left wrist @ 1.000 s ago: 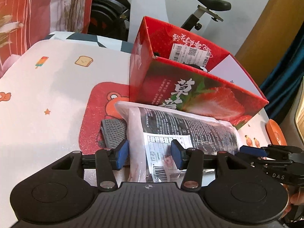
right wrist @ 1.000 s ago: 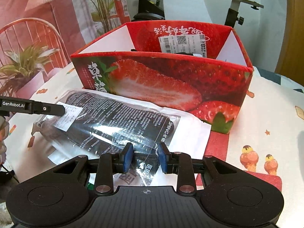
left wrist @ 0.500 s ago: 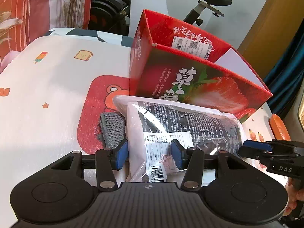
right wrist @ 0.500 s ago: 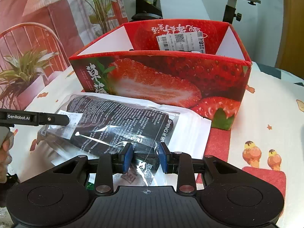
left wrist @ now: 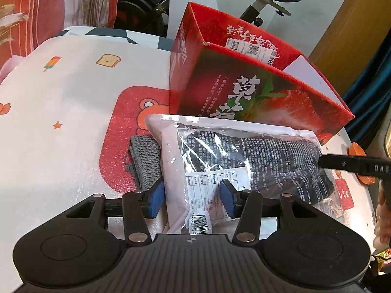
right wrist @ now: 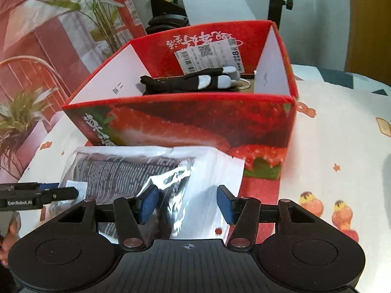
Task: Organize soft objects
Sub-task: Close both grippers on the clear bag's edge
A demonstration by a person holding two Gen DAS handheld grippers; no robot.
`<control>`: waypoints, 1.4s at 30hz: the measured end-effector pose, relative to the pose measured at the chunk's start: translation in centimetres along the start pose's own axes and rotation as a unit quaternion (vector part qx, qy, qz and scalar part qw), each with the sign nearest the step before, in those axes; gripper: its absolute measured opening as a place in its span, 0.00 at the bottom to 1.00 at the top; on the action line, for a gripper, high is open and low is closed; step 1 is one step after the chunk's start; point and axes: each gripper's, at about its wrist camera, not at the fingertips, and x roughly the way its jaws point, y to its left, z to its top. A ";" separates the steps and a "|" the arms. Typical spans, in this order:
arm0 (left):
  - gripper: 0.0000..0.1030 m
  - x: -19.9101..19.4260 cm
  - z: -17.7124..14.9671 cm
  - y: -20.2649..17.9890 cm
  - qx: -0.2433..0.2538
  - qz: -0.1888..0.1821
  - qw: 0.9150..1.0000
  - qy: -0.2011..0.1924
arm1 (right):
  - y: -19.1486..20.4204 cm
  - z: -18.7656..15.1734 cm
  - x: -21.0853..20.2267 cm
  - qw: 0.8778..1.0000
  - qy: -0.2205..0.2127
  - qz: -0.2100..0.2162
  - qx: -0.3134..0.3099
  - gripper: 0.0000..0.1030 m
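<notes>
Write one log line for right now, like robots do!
left gripper: open, around bag end | right gripper: open, at other end | plastic bag: on table before strawberry box | plush toy: in box

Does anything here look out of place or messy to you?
Slightly. The plastic-wrapped package lies askew against the strawberry box, partly covering a grey knitted cloth. Its wrapping is crumpled near the right gripper. Nothing looks spilled or broken.

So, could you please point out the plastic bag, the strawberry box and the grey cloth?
plastic bag (left wrist: 244,151): left wrist view, on its dark printed middle.
strawberry box (right wrist: 195,127): right wrist view, on its front wall.
grey cloth (left wrist: 144,158): left wrist view, on its knitted surface.
</notes>
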 end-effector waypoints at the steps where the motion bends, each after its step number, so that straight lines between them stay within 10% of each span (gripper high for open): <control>1: 0.50 0.0 0.0 0.0 0.000 -0.001 1.000 0.001 | 0.0 0.2 0.2 1.000 0.002 0.003 -0.001 0.50; 8: 0.50 0.4 0.2 0.2 -0.003 -0.006 1.000 0.007 | -0.3 1.3 1.5 0.999 0.027 0.026 0.010 0.49; 19: 0.50 0.6 1.5 0.5 0.000 -0.036 0.999 0.038 | 1.0 1.9 0.6 0.998 0.020 0.014 -0.056 0.20; 42: 0.50 3.7 6.4 3.5 -0.052 -0.072 0.994 0.067 | 1.6 1.6 0.4 0.995 0.007 0.009 -0.095 0.17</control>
